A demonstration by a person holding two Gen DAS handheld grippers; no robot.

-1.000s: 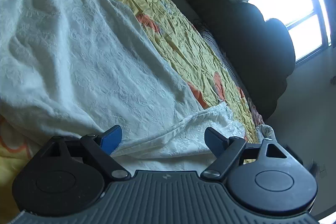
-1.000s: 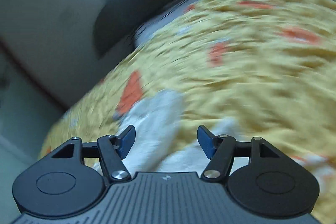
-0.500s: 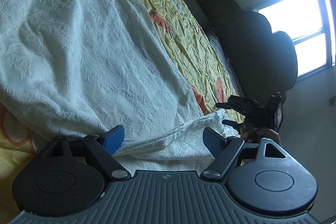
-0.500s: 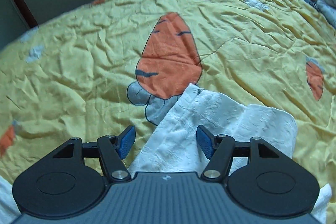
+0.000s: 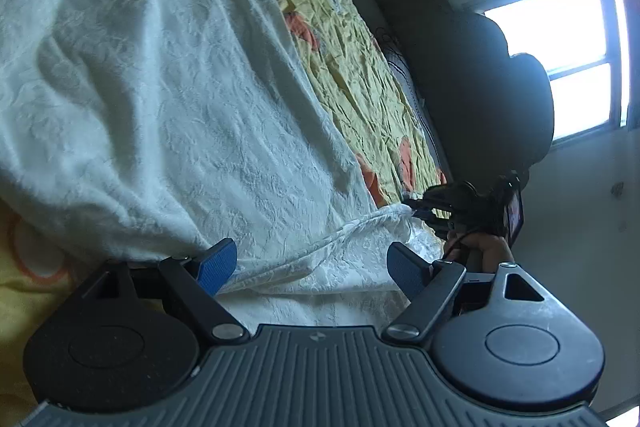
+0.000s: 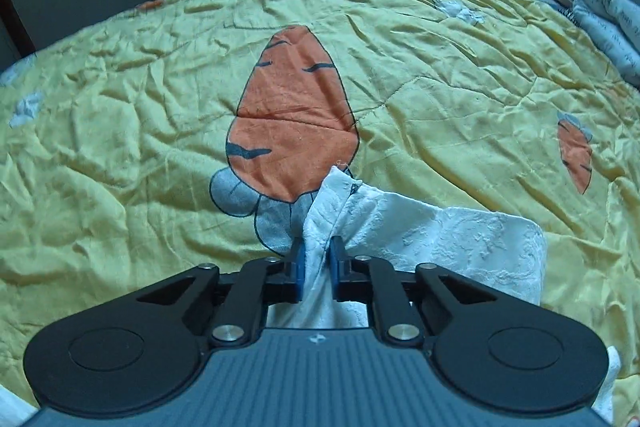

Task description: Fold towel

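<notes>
We saw the right gripper (image 6: 318, 269) with its jaws clamped on a bunched corner of the white, embossed towel (image 6: 440, 243), which lay rumpled on the bed's crinkled yellow carrot-print quilt (image 6: 440, 99). The left gripper (image 5: 312, 267) stood with jaws wide apart astride a folded towel edge. Beyond, a dark headboard (image 5: 480, 67) blurred against the bright window (image 5: 560, 59).

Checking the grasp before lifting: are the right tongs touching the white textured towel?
Touching. The right wrist view shows the right tongs shut on a bunched corner of the white textured towel, blue pads pressing it from both sides.
</notes>
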